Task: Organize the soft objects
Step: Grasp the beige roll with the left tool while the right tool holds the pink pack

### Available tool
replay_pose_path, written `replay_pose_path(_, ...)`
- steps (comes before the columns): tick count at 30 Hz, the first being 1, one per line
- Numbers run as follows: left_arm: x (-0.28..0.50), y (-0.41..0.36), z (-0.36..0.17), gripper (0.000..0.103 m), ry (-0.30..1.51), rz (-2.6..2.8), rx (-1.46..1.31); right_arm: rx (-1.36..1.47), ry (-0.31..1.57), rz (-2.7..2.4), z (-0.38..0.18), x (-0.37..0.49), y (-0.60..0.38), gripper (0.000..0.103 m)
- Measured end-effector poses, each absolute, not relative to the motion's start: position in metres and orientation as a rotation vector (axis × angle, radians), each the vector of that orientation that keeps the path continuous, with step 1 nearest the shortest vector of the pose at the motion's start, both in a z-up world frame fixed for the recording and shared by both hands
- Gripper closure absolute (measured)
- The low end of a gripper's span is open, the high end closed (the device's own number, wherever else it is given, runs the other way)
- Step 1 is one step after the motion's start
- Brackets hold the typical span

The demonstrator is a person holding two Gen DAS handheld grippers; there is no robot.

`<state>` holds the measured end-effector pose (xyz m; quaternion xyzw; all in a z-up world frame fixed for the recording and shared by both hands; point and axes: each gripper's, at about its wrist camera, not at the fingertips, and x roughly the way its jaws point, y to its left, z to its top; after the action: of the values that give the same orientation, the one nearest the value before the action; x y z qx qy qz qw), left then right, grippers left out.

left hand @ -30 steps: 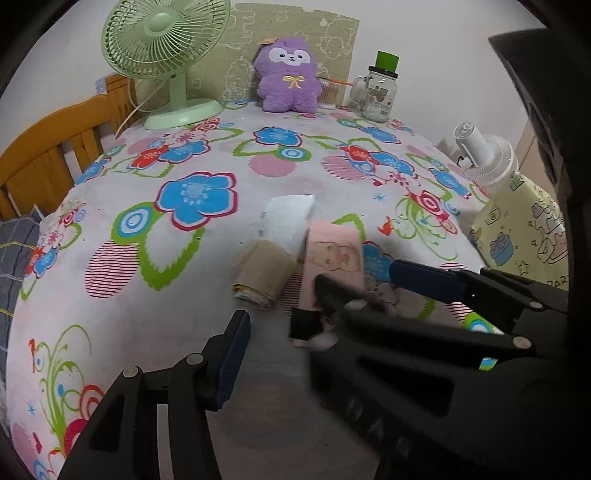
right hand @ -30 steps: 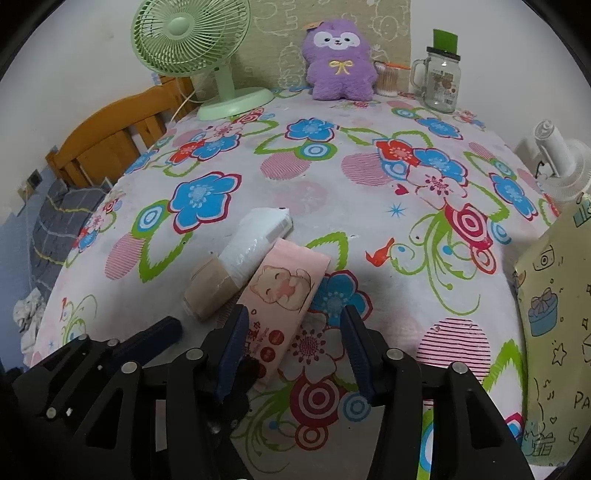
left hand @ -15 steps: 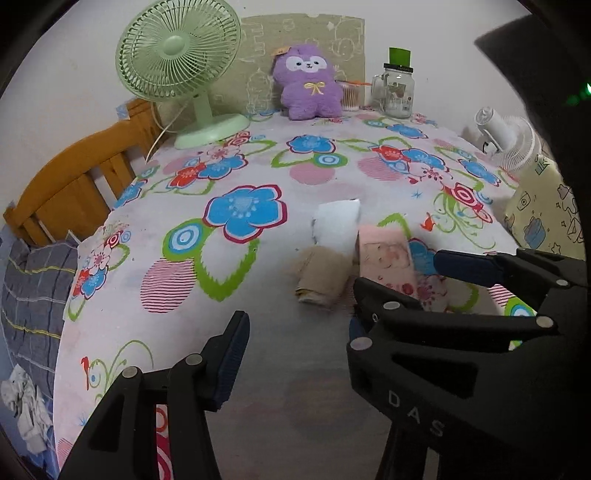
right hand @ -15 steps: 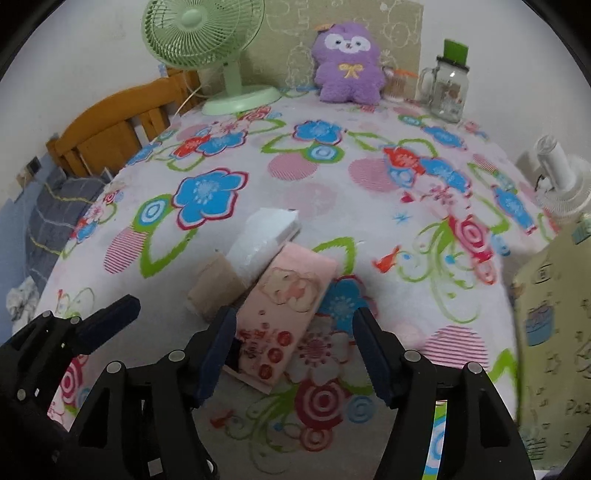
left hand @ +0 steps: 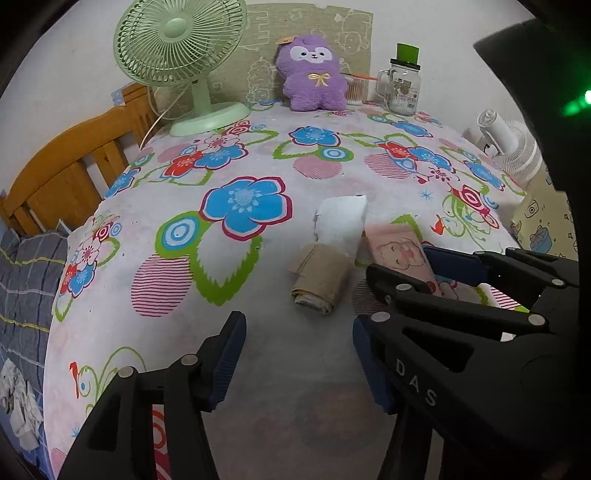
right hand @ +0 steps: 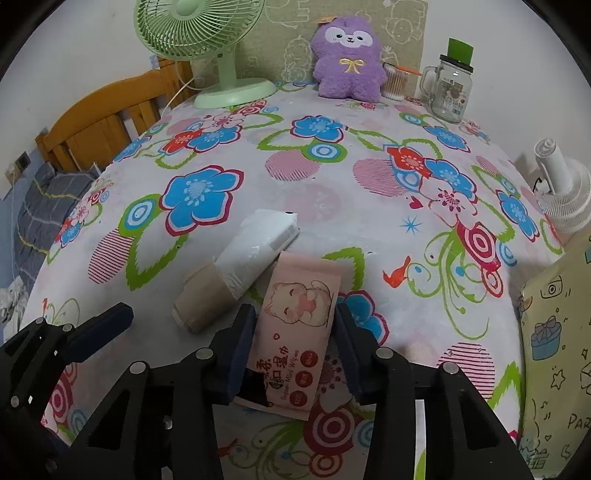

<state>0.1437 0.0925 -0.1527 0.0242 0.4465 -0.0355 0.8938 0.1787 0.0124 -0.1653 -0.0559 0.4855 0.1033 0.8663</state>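
Observation:
Three soft packs lie together on the flowered tablecloth (right hand: 369, 229): a beige roll (right hand: 199, 304), a white tissue pack (right hand: 258, 251) and a pink wipes pack (right hand: 299, 325) printed with a cartoon cat. My right gripper (right hand: 295, 350) straddles the pink pack's near half, and its closing jaws touch both long edges. In the left wrist view the same beige roll (left hand: 319, 278), white pack (left hand: 341, 223) and pink pack (left hand: 399, 254) show, with the right gripper (left hand: 424, 271) coming in from the right. My left gripper (left hand: 299, 362) hovers just short of the beige roll, its jaws opening with nothing between them.
At the table's far edge stand a green fan (right hand: 207, 33), a purple plush toy (right hand: 347, 59), a cotton-swab box (right hand: 395, 83) and a glass mug jar (right hand: 448, 92). A white fan (right hand: 561, 192) and a yellow gift bag (right hand: 554, 350) sit right. Wooden rails (left hand: 74, 173) flank the left.
The right jaws, wide around the pink pack before, have closed in onto its edges. The left jaws have spread a little wider. Both hands stay roughly where they were.

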Motion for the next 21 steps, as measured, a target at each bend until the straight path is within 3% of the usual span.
replay_pose_path(4,0.147,0.085,-0.152,0.034,0.913,-0.064,0.077,-0.12,1.005,0.207,-0.163,0.18,0.006,0.06)
replay_pose_path(21,0.191,0.056,-0.153,0.038,0.918,-0.068,0.115,-0.045,0.992,0.186,-0.157,0.206,-0.029,0.06)
